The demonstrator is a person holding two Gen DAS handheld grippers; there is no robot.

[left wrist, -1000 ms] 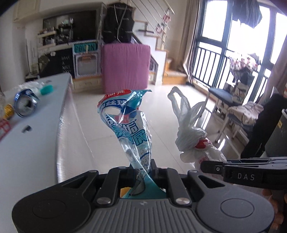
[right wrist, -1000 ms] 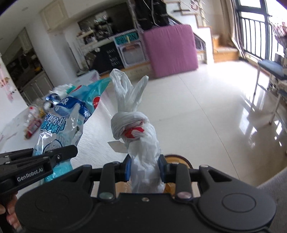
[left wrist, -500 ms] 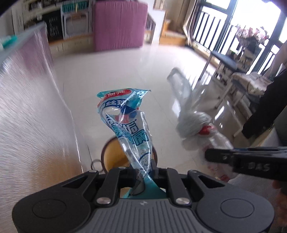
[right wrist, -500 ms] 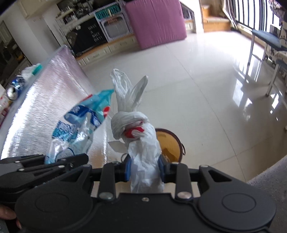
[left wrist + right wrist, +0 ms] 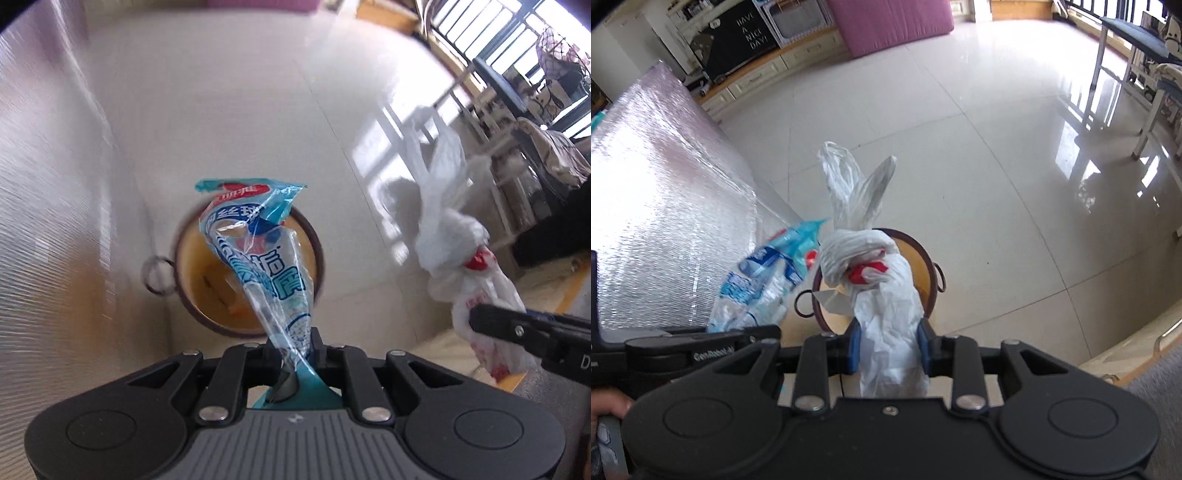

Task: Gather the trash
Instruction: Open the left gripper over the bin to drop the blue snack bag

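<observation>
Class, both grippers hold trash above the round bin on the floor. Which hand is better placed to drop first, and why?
Probably the left: the blue wrapper in the left gripper hangs over the bin opening, while the knotted white bag hangs off to its side.

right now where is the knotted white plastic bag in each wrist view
Left wrist view: the knotted white plastic bag hangs at the right edge, held by the right claw.
Right wrist view: the bag is at centre, clamped in that claw.
Shared landmark: the round brown bin on the floor, beyond both claws.
</observation>
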